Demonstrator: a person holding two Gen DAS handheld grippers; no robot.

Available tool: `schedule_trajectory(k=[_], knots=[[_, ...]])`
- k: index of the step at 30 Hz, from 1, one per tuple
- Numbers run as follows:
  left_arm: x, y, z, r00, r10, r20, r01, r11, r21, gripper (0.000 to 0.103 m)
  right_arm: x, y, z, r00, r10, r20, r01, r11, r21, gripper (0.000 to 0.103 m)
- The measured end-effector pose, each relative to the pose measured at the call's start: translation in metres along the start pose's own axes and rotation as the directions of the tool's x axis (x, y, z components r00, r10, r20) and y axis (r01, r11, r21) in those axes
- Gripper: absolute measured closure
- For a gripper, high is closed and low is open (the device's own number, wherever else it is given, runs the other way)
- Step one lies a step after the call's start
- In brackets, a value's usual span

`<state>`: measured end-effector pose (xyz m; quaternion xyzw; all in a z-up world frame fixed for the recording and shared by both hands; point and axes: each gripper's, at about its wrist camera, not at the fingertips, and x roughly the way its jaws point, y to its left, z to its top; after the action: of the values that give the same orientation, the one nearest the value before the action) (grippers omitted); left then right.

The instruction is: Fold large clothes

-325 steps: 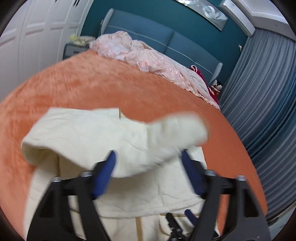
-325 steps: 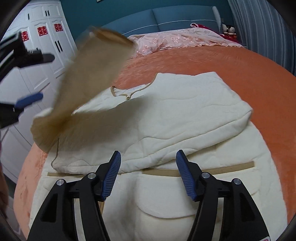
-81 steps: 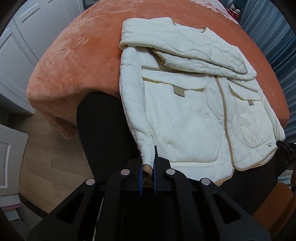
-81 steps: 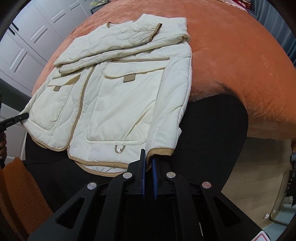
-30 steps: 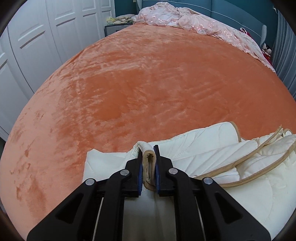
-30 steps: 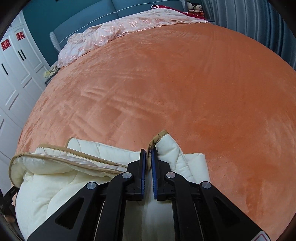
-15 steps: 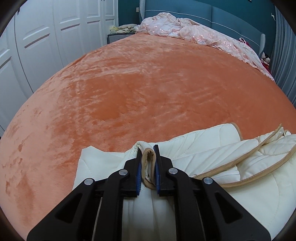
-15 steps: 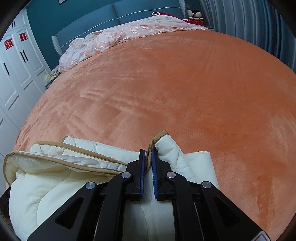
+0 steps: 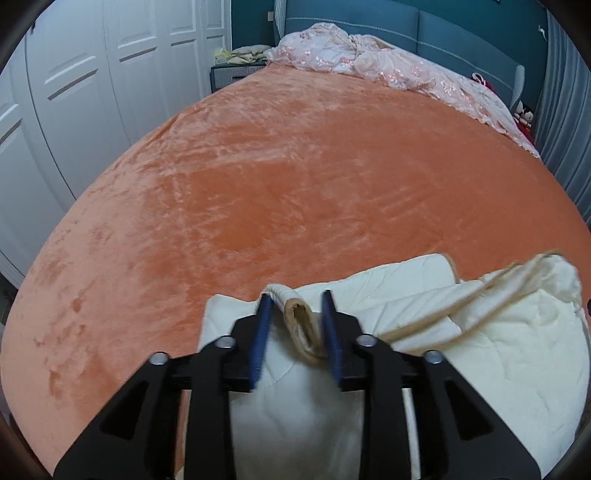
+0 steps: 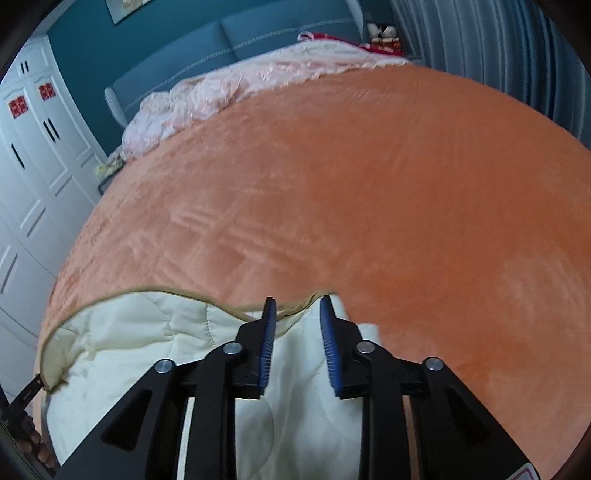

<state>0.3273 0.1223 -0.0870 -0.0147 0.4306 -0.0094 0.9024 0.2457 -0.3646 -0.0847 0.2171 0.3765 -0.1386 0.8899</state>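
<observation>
Now both grippers are letting go at the near edge of the orange bedspread (image 9: 295, 177), where the cream quilted jacket (image 9: 480, 350) lies folded over on itself. In the left wrist view, the left gripper (image 9: 297, 325) sits at 6 o'clock with its jaws opening; the tan-trimmed hem corner (image 9: 301, 325) stands loose between the blue pads, touching neither firmly. To finish this release well, I would let the jaws spread fully before drawing away, and lift clear rather than drag, so the trim does not snag a pad and pull the fold open. Toward 3 o'clock the upper layer looks puffed and uneven, its edge raised, and probably wants pressing flat afterwards.

In the right wrist view, the right gripper (image 10: 297, 321) is likewise opening, less widely, with the jacket's tan edge (image 10: 288, 312) lying between its pads and no clamp visible. At 8 o'clock a black finger of the other tool shows at the jacket's far corner.

Around: white wardrobe doors (image 9: 92, 92) at 10 o'clock, a crumpled pink lace coverlet (image 9: 388, 70) at 12 to 1 against the blue headboard (image 9: 461, 22), grey curtains (image 10: 517, 48) at 2. Nothing stands on the bedspread ahead.
</observation>
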Motion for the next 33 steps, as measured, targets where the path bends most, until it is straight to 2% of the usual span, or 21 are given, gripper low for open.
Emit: schedule_trajectory(k=[1,3,6,9,11,13,14,18,21,24,27,30,33], knots=[[-0.018,0.009,0.001,0.998,0.041,0.046,-0.041,0.999,-0.015,0.013,-0.017,-0.005,0.003,0.999,0.007,0.034,-0.008,1.000,0.013,0.064],[-0.051,0.025,0.002,0.991,0.040,0.131,-0.035,0.999,-0.040,0.010,-0.044,-0.013,0.009,0.997,0.010,0.071,-0.012,1.000,0.029,0.064],[-0.070,0.027,0.017,0.993,0.025,0.115,-0.021,0.999,-0.036,0.014,-0.062,-0.001,0.011,0.997,0.041,0.070,-0.041,0.999,0.003,0.064],[-0.083,-0.003,0.035,0.990,-0.046,0.130,0.046,0.999,0.000,0.016,-0.057,0.045,0.006,0.995,0.096,0.026,-0.093,0.990,-0.102,0.072],[-0.084,-0.038,0.041,0.985,-0.124,0.119,0.120,0.992,0.039,0.018,-0.045,0.085,-0.004,0.991,0.132,-0.017,-0.132,0.973,-0.191,0.086],[-0.072,-0.074,0.043,0.979,-0.185,0.082,0.179,0.981,0.078,0.027,-0.030,0.122,-0.015,0.985,0.159,-0.070,-0.172,0.951,-0.256,0.094],[-0.063,-0.091,0.042,0.979,-0.192,0.064,0.185,0.978,0.100,0.032,-0.023,0.137,-0.022,0.982,0.164,-0.091,-0.183,0.942,-0.282,0.098],[-0.017,-0.138,0.032,0.975,-0.214,-0.057,0.219,0.968,0.122,0.045,0.013,0.173,-0.043,0.973,0.146,-0.179,-0.199,0.923,-0.328,0.099],[0.015,-0.155,0.015,0.978,-0.179,-0.110,0.194,0.970,0.144,0.047,0.041,0.175,-0.058,0.969,0.100,-0.226,-0.174,0.927,-0.334,0.099],[0.044,-0.157,-0.007,0.975,-0.165,-0.151,0.186,0.974,0.133,0.047,0.063,0.164,-0.070,0.957,0.113,-0.269,-0.188,0.943,-0.275,0.103],[0.051,-0.157,-0.022,0.982,-0.153,-0.108,0.166,0.978,0.130,0.047,0.073,0.161,-0.077,0.955,0.131,-0.266,-0.201,0.946,-0.256,0.103],[0.053,-0.173,-0.031,0.994,-0.086,-0.071,0.098,0.976,0.195,0.044,0.079,0.165,-0.082,0.962,0.115,-0.246,-0.185,0.940,-0.286,0.103],[0.060,-0.173,-0.031,0.995,-0.080,-0.060,0.091,0.976,0.198,0.043,0.083,0.166,-0.084,0.965,0.113,-0.235,-0.182,0.937,-0.297,0.103]])
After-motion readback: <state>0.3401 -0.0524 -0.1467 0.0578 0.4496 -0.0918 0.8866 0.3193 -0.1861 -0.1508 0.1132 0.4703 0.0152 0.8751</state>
